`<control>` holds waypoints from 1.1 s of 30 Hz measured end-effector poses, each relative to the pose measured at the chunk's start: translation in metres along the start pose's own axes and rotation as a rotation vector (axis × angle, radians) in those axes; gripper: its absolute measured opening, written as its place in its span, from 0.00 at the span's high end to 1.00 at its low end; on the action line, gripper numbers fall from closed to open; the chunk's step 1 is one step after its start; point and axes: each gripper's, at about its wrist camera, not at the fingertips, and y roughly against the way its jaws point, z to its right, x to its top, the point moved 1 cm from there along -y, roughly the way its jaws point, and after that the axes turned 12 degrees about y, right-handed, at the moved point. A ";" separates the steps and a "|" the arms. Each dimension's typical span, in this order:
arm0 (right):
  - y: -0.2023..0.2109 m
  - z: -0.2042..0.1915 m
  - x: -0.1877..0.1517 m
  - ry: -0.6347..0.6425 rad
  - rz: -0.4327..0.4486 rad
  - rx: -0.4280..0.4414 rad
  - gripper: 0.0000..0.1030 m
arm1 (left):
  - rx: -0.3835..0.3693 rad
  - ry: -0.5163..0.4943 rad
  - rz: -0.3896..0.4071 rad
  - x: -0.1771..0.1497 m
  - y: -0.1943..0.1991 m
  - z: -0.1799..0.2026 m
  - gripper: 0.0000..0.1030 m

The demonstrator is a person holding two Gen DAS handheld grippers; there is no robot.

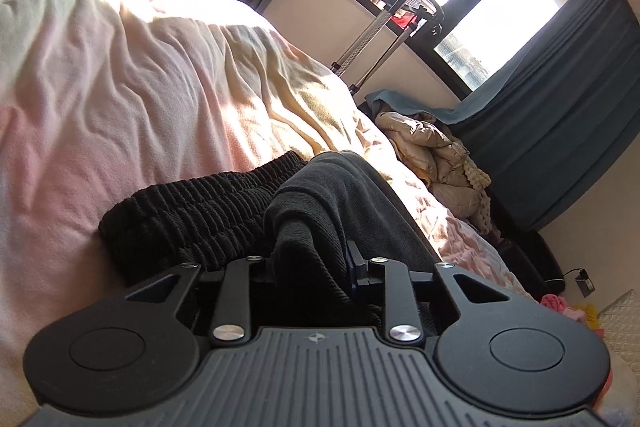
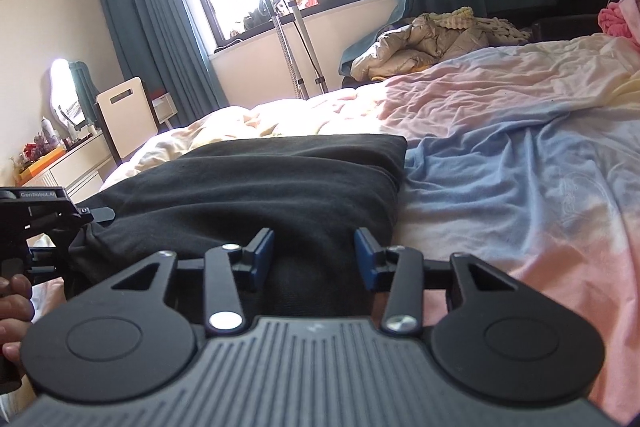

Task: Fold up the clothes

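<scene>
Right now the black garment lies on the bed, stretching away from both grippers. Left gripper is clenched on a bunched fold at its near edge; right gripper, alongside, straddles the same hem with jaws parted, not yet pinching.

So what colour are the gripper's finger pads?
Blue; the right gripper's pads show best in the right wrist view.

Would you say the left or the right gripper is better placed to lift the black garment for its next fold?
Left, probably: the left gripper already has a bunch of the black garment between its fingers, while the right gripper stands open over the cloth.
</scene>
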 end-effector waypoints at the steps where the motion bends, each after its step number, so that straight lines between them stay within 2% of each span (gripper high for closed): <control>1: 0.002 -0.001 0.001 0.006 0.006 0.000 0.65 | -0.019 0.005 0.007 0.002 0.004 0.002 0.77; 5: 0.010 -0.003 0.008 -0.005 0.052 0.044 0.98 | -0.110 0.007 0.025 0.008 0.026 0.010 0.78; 8: 0.009 -0.012 0.010 0.035 0.047 0.056 0.97 | -0.092 0.007 0.030 0.011 0.028 0.005 0.78; 11: 0.001 -0.017 0.005 0.039 0.002 0.086 0.96 | 0.001 0.106 -0.018 0.012 0.008 -0.020 0.77; 12: -0.002 -0.017 0.003 0.036 -0.009 0.094 0.96 | 0.011 0.125 -0.025 0.011 0.004 -0.025 0.75; 17: -0.003 -0.016 0.001 0.031 -0.018 0.088 0.96 | 0.007 0.165 -0.050 0.012 0.013 -0.030 0.68; 20: -0.002 -0.011 0.000 -0.003 -0.023 0.088 0.96 | 0.007 0.213 -0.068 0.009 0.028 -0.034 0.55; 22: -0.001 -0.012 0.000 -0.004 -0.024 0.083 0.96 | -0.002 0.257 -0.090 0.006 0.039 -0.038 0.35; 24: 0.000 -0.015 0.001 0.016 -0.025 0.072 0.96 | -0.005 0.290 -0.113 0.000 0.046 -0.040 0.21; 25: 0.001 -0.016 0.001 0.026 -0.025 0.067 0.96 | 0.006 0.304 -0.127 -0.004 0.048 -0.042 0.17; 30: 0.000 -0.015 0.001 0.015 -0.028 0.064 0.96 | 0.082 0.331 -0.203 -0.020 0.039 -0.052 0.19; 33: 0.000 -0.014 0.001 0.003 -0.029 0.066 0.96 | 0.077 0.356 -0.209 -0.022 0.030 -0.056 0.19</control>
